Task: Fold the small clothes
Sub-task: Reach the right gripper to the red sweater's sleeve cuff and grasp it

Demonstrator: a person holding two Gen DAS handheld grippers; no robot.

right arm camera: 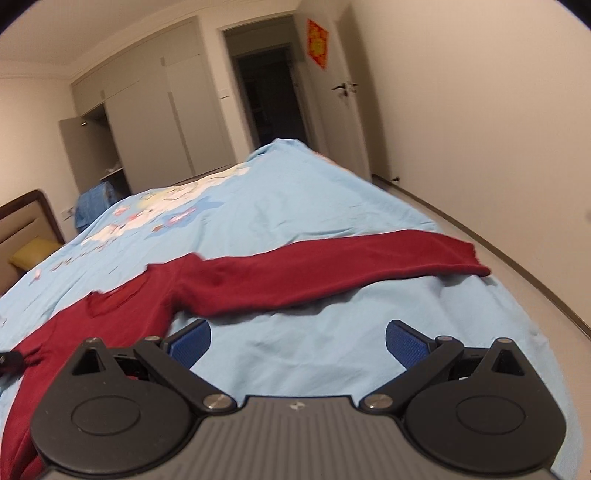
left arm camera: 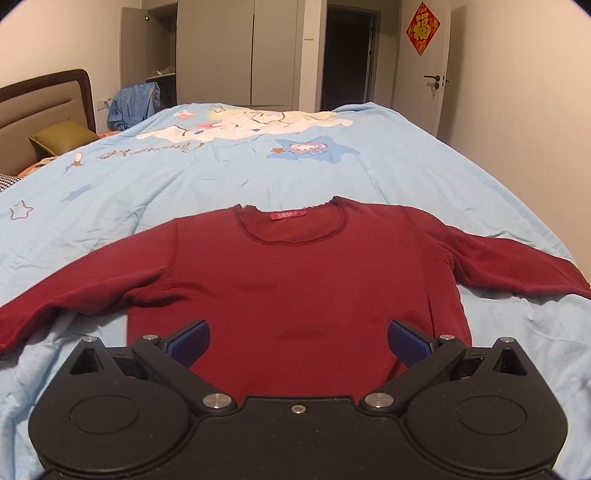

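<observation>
Red sweater [left arm camera: 295, 288] flat on the bed, both my grippers wide and holding nothing.

The sweater lies face up, sleeves spread, on the light blue cartoon bedspread [left arm camera: 221, 173]. My left gripper [left arm camera: 298, 341] hangs over its hem; my right gripper [right arm camera: 298, 343] is over bare cover beside one sleeve. Beyond the bed I see grey wardrobes [left arm camera: 236, 51], a dark doorway [left arm camera: 347, 59] and a red wall ornament [left arm camera: 423, 27].
</observation>
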